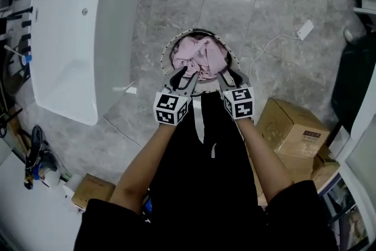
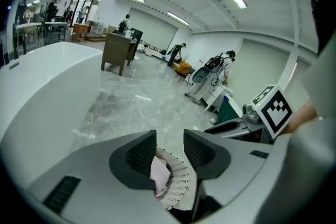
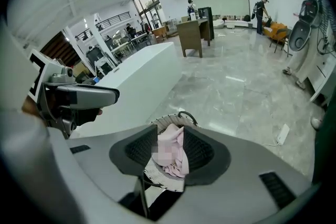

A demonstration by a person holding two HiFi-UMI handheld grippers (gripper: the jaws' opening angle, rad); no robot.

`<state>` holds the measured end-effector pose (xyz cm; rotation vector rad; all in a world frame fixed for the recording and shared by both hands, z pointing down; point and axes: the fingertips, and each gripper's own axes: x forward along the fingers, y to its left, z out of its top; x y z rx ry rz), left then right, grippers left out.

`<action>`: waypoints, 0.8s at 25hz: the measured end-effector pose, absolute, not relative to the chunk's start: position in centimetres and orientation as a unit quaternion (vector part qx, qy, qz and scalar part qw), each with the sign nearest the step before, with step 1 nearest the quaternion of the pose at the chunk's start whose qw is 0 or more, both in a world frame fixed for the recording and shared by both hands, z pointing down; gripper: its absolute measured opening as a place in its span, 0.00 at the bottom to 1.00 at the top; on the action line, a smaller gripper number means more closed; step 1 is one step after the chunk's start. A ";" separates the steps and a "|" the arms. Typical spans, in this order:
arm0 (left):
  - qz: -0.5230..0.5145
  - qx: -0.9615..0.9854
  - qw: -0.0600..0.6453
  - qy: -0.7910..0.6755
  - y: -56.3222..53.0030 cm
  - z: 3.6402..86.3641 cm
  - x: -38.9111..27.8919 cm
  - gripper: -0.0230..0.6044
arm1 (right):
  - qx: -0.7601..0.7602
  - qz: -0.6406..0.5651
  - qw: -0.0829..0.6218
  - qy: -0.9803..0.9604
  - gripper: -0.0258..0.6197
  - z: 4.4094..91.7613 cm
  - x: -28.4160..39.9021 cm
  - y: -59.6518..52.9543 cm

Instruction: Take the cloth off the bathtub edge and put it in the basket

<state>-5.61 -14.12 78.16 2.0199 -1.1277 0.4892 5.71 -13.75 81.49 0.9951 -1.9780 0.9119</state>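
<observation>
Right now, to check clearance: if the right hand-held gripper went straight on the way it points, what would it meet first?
Probably the pink cloth in the basket, seen between the open jaws of the right hand-held gripper; depth is unclear.

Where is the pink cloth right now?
In the middle of the head view, the pink cloth lies inside the round basket on the grey floor, to the right of the white bathtub.
</observation>
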 end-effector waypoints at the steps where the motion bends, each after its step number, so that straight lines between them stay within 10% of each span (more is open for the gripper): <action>1: 0.182 0.792 0.373 -0.448 -14.1 76.4 -5.5 0.31 | 0.387 0.349 0.358 -0.775 0.27 80.0 5.9 -13.8; 20: 0.045 0.821 0.245 -0.514 -13.7 47.9 -3.5 0.35 | 0.394 0.278 0.173 -0.859 0.28 51.8 6.6 -15.5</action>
